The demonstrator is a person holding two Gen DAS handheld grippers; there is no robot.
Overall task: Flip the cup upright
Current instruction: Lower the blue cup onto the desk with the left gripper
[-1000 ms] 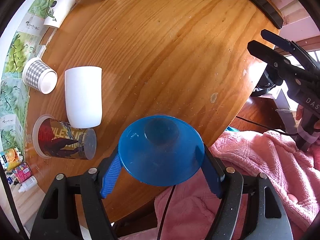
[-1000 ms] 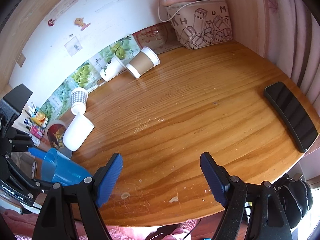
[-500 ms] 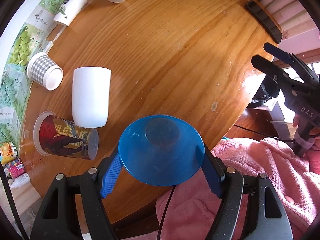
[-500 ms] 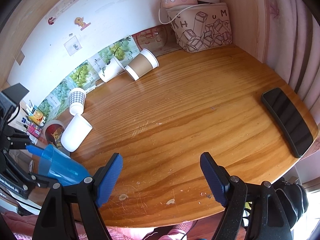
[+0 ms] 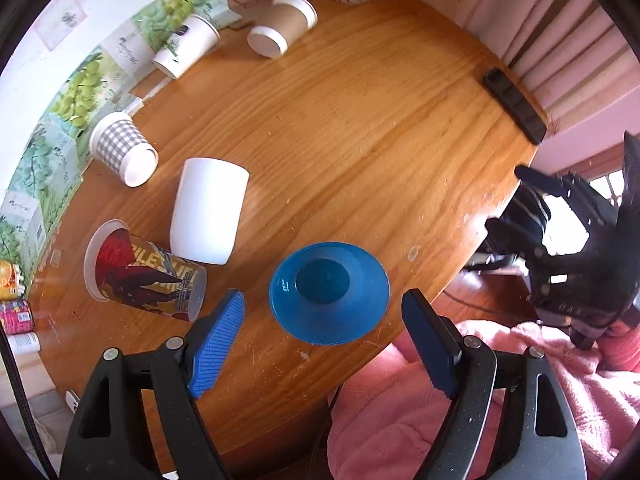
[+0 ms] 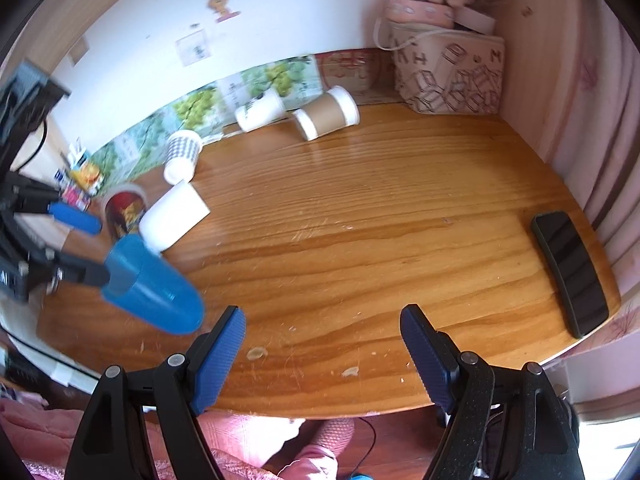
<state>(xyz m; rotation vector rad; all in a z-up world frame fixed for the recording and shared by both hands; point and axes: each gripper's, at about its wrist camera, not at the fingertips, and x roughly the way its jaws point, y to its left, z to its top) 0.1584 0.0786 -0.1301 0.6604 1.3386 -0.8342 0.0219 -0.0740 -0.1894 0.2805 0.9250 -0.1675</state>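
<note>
A blue cup point(image 5: 329, 293) stands mouth-up near the surface's point(image 5: 360, 128) front edge between the spread fingers of the left hand-held gripper point(image 5: 325, 344), which should back straight off without clipping it; the right hand-held gripper point(image 6: 322, 354) is spread, empty.

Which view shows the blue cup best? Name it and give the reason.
Left wrist view: the blue cup sits sharp and whole, mouth toward the lens, between the open fingers of the left hand-held gripper. The right wrist view shows the cup from the side, motion-blurred, near the frame's left edge.
</note>
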